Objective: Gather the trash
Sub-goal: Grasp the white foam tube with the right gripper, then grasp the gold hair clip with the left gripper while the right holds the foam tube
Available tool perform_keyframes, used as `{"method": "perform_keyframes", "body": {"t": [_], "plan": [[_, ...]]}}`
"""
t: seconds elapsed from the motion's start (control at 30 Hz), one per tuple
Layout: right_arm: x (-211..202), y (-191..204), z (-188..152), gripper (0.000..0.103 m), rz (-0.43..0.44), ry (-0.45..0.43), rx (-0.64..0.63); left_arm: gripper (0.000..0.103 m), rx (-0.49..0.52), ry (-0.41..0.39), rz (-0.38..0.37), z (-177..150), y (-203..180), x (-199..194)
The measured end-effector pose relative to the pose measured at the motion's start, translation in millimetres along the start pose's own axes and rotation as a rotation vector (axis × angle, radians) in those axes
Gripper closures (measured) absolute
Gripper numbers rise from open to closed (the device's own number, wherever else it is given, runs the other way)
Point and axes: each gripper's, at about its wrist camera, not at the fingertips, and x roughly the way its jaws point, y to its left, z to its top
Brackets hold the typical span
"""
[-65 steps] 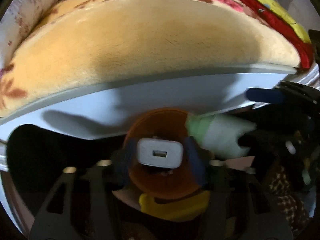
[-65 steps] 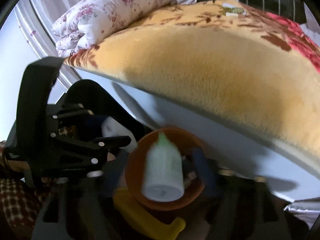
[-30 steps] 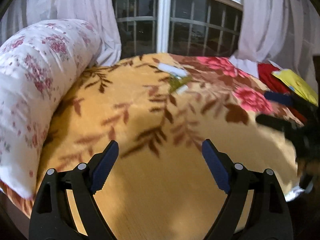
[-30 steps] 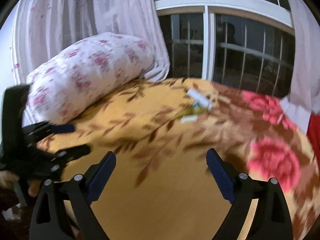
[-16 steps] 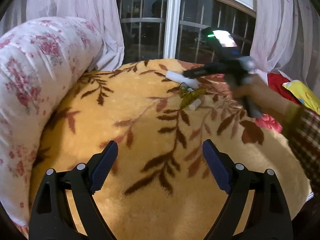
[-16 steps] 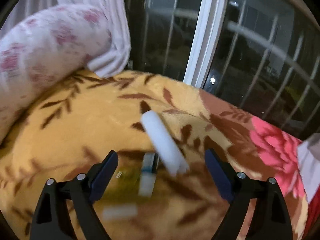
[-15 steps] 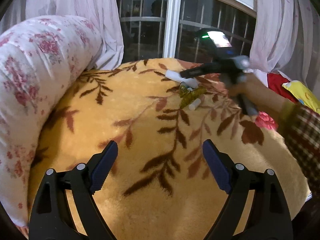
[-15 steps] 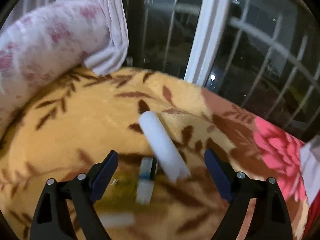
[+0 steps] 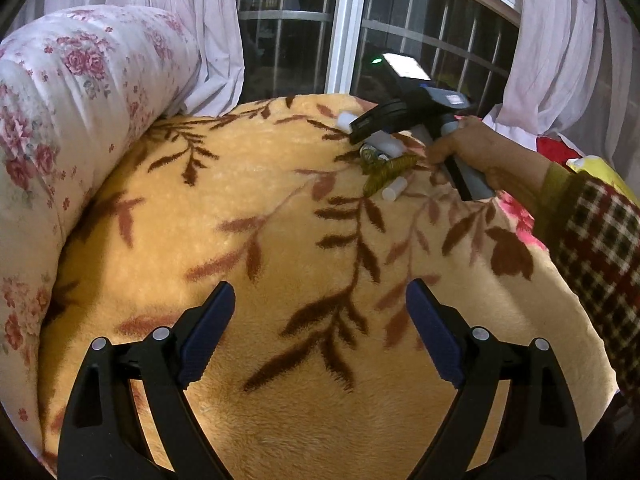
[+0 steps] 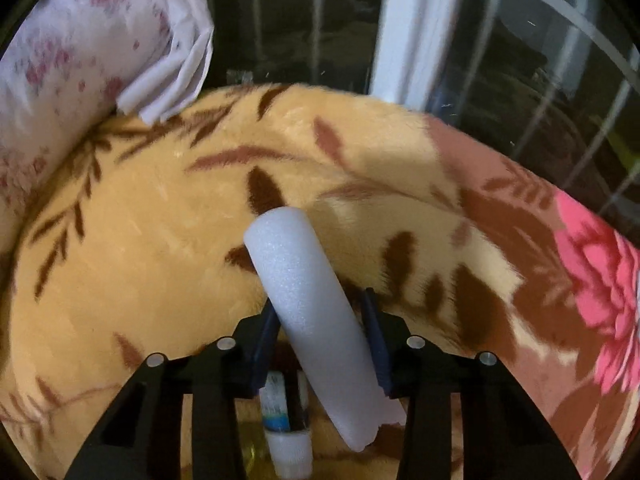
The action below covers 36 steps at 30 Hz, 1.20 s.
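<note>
Left wrist view: the left gripper [image 9: 320, 336] was seen wide apart and empty above the blanket [image 9: 280, 240]. Far across the bed, a small trash pile [image 9: 384, 168] lay by the window: a foam tube, an olive wrapper [image 9: 386, 172] and a small white piece [image 9: 394, 191]. The right gripper [image 9: 362, 130] was held over it by a hand [image 9: 480, 156].

Right wrist view: the right gripper was closing around the foam tube [image 10: 308, 300]; firm pad contact could not be confirmed. A small bottle [image 10: 286, 440] lay beneath. Nothing here was seen collected; all pieces were judged left to remove.
</note>
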Motion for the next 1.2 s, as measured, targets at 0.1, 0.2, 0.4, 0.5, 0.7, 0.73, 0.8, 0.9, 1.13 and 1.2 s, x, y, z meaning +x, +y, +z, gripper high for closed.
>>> {"method": "perform_keyframes", "body": {"t": [0.1,0.2,0.4,0.5,0.7,0.73,0.8,0.9,1.13,1.2], "plan": [[-33,-14,-10,0.062,0.041,-0.085,0.040,0.018,0.001,0.001,-0.011,4,-1,0],[-67,-21,-21,0.062,0.043,-0.142,0.035,0.018,0.045,-0.031,-0.016,19,-8,0],[-133,-34,-60,0.062,0.045,-0.208,-0.018,0.018,0.155,-0.046,-0.037,64,-30,33],[-151,-41,-83,0.061,0.057,-0.230,-0.023,0.022,0.189,-0.012,-0.060,86,-43,74],[-169,-47,-122,0.060,0.093,-0.241,-0.037,0.043,0.272,0.059,-0.091,109,-69,145],[-171,-47,-126,0.060,0.095,-0.239,-0.038,0.043,0.280,0.063,-0.088,112,-72,155],[-172,-48,-136,0.060,0.095,-0.236,-0.044,0.043,0.268,0.083,-0.087,115,-73,170],[-171,-48,-144,0.060,0.089,-0.236,-0.054,0.052,0.273,0.118,-0.078,118,-81,189],[-172,-43,-154,0.060,0.087,-0.237,-0.064,0.063,0.191,0.141,-0.034,119,-69,195],[-173,-40,-156,0.060,0.094,-0.241,-0.064,0.064,0.184,0.139,0.006,115,-62,190]]}}
